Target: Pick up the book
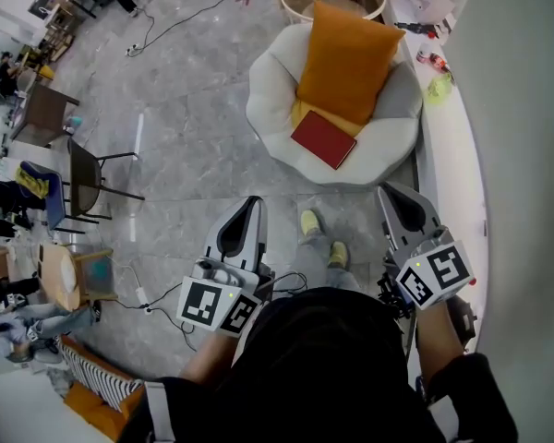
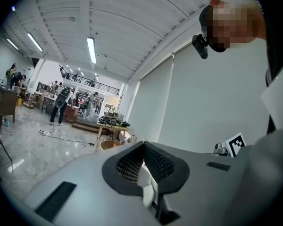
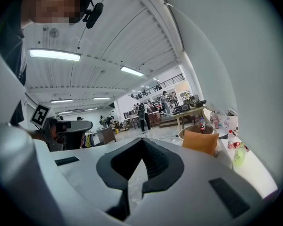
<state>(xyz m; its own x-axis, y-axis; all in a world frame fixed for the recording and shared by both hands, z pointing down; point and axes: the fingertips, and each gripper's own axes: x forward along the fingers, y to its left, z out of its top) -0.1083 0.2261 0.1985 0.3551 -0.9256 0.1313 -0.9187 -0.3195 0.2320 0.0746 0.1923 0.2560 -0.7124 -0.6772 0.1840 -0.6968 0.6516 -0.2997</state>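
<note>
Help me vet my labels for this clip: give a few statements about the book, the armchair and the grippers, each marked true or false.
1. The red book lies on the seat of the white armchair. True.
2. The orange cushion lies flat on the floor. False: it leans against the armchair's back, behind the book.
3. The left gripper has its jaws together with nothing between them. True.
4. The right gripper is shut on the book. False: it is shut but empty, held short of the armchair, and the book is untouched.
</note>
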